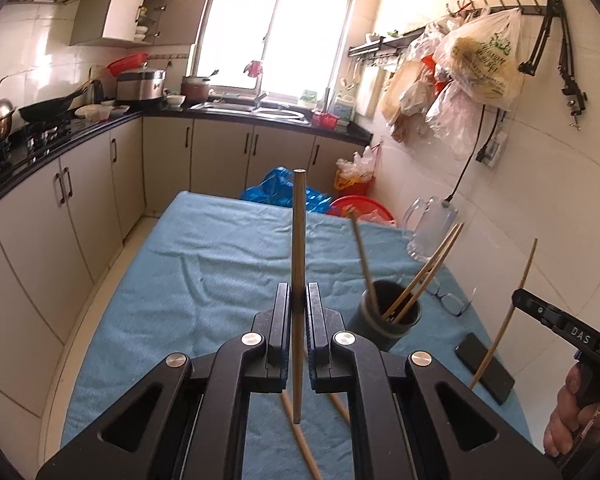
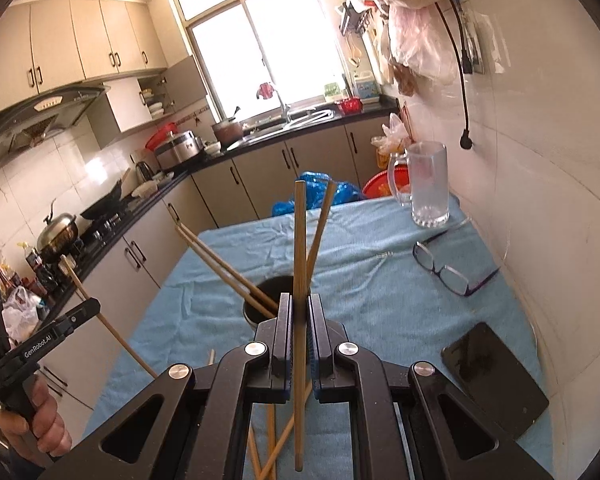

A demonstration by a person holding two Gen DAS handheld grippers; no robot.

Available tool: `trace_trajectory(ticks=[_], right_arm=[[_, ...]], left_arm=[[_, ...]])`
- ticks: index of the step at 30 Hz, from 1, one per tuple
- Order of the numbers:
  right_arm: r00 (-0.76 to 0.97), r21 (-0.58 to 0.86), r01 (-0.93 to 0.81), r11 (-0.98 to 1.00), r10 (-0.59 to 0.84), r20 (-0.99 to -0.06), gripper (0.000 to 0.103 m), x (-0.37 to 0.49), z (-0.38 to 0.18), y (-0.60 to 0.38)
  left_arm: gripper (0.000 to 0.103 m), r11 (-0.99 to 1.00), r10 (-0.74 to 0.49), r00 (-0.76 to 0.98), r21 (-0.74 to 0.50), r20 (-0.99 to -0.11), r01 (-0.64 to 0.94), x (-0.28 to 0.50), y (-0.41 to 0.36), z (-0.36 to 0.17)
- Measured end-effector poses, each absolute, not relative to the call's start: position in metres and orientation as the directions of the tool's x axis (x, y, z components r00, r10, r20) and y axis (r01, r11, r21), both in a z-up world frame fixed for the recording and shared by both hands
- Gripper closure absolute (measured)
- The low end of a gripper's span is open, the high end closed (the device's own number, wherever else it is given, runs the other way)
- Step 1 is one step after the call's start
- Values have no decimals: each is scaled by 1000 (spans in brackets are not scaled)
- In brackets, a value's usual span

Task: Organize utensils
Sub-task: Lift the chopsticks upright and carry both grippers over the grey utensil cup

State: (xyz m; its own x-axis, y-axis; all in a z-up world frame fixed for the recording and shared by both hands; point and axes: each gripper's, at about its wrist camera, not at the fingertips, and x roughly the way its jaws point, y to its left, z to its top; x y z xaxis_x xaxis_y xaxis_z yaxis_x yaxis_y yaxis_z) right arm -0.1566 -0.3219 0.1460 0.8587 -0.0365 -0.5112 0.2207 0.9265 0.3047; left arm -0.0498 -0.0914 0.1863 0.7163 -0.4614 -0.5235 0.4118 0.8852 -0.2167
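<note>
My left gripper (image 1: 299, 292) is shut on a wooden chopstick (image 1: 299, 232) that stands upright above the blue cloth (image 1: 204, 264). To its right is a dark round holder (image 1: 384, 320) with three chopsticks leaning in it. My right gripper (image 2: 300, 300) is shut on another upright chopstick (image 2: 300, 240), just in front of the holder (image 2: 266, 292). Each gripper shows at the edge of the other's view: the right gripper (image 1: 518, 300) and the left gripper (image 2: 92, 308). Loose chopsticks (image 2: 274, 436) lie on the cloth below.
A glass mug (image 2: 426, 184) stands at the far right of the table by the tiled wall. Glasses (image 2: 448, 272) and a black phone (image 2: 496, 376) lie on the right side. Kitchen counters run along the left and the back.
</note>
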Motion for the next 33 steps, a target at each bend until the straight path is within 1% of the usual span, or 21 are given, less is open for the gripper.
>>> trace_trajectory(ticks=[11, 17, 23, 31, 33], right_arm=[[902, 375, 212, 903, -33, -431, 96, -141, 182, -340], [920, 394, 215, 894, -51, -388, 96, -120, 204, -347], [925, 404, 239, 883, -81, -370, 96, -96, 209, -354], [928, 391, 268, 880, -126, -352, 96, -71, 199, -359], [925, 390, 271, 880, -125, -360, 96, -66, 192, -360]], left_arm=[[97, 831, -556, 716, -254, -422, 496, -40, -113, 250], [97, 809, -587, 709, -274, -391, 519, -23, -136, 271], [97, 796, -605, 691, -298, -396, 527, 1, -167, 266], [97, 788, -616, 664, -325, -425, 523, 25, -188, 234], [97, 789, -614, 656, -329, -438, 519, 27, -190, 226]])
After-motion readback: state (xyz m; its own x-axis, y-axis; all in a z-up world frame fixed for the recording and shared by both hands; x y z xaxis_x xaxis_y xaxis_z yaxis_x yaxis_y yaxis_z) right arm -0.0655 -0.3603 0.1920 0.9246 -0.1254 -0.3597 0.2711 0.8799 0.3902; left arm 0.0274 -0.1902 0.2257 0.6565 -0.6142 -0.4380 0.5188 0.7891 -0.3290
